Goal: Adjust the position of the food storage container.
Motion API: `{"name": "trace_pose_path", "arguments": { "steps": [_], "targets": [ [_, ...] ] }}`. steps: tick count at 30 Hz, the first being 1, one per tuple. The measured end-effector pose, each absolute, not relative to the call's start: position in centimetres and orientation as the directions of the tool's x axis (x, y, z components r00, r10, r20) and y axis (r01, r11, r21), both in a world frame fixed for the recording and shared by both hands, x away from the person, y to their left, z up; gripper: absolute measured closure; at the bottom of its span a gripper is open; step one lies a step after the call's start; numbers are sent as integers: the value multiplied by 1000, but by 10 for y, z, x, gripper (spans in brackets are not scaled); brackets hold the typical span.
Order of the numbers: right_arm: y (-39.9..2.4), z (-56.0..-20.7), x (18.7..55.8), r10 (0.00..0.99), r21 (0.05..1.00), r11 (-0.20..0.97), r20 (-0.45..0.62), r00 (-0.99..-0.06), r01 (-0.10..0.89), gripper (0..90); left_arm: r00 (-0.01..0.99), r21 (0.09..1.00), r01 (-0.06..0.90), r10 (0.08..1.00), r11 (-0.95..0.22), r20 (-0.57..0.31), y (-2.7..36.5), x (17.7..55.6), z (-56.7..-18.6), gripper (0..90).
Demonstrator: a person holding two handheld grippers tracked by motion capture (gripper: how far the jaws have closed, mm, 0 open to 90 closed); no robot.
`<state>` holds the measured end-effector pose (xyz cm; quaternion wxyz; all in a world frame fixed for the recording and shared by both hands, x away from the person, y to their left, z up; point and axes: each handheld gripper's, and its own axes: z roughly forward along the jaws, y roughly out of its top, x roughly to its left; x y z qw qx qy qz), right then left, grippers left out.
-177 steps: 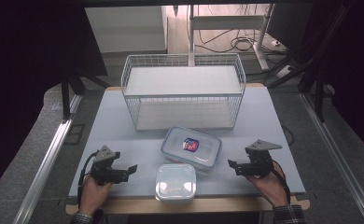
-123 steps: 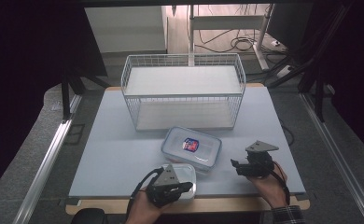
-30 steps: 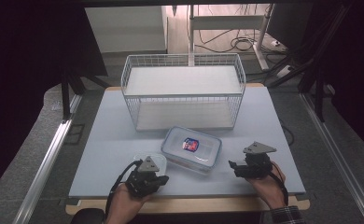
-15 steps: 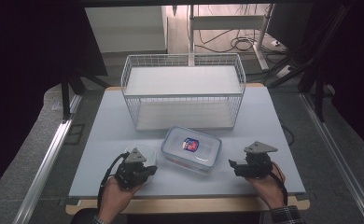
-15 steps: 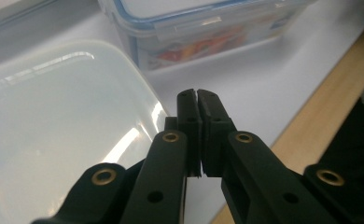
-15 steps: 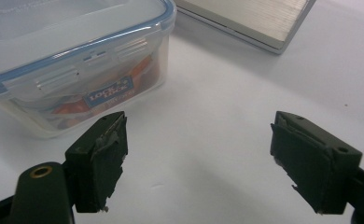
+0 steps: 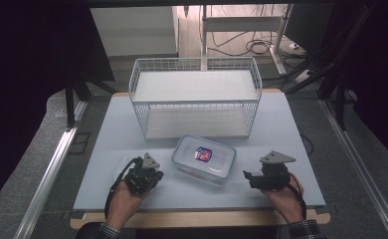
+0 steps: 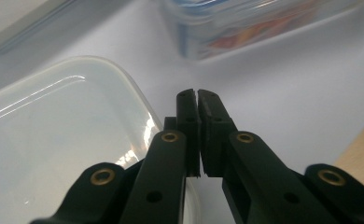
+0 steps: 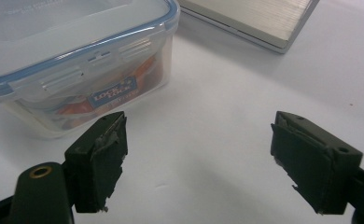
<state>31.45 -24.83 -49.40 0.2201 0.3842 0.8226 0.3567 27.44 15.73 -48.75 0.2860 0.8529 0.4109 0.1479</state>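
A translucent white plastic tub [image 8: 54, 140] lies at the front left of the pale table [image 7: 122, 124]. My left gripper [image 8: 198, 135] is shut on the tub's near rim, which runs in under the jaws. From above, that gripper [image 7: 141, 173] covers most of the tub [image 7: 122, 167]. A clear lidded container [image 7: 204, 159] with a blue seal and a printed label stands mid-table. My right gripper [image 7: 249, 177] rests at the front right, open, its jaws pointing toward that container [image 9: 77, 60] with bare table between them [image 9: 199, 163].
A white wire basket [image 7: 197, 99] stands at the back of the table; its base edge [image 9: 255, 18] lies just beyond the lidded container. The table's wooden front edge [image 7: 197, 219] runs close behind both hands. Dark floor and metal rails flank the table.
My left gripper has slid leftward along the front of the table, dragging the translucent tub with it, away from the lidded container. The right gripper has stayed put.
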Motion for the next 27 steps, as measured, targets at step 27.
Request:
{"name": "trace_pose_path", "arguments": {
  "steps": [27],
  "targets": [
    [-246, -496, 314, 780, 743, 462, -80, -621, 485, 231, 499, 653, 637, 865, -411, 57, 245, 289, -495, 900]
  ]
}}
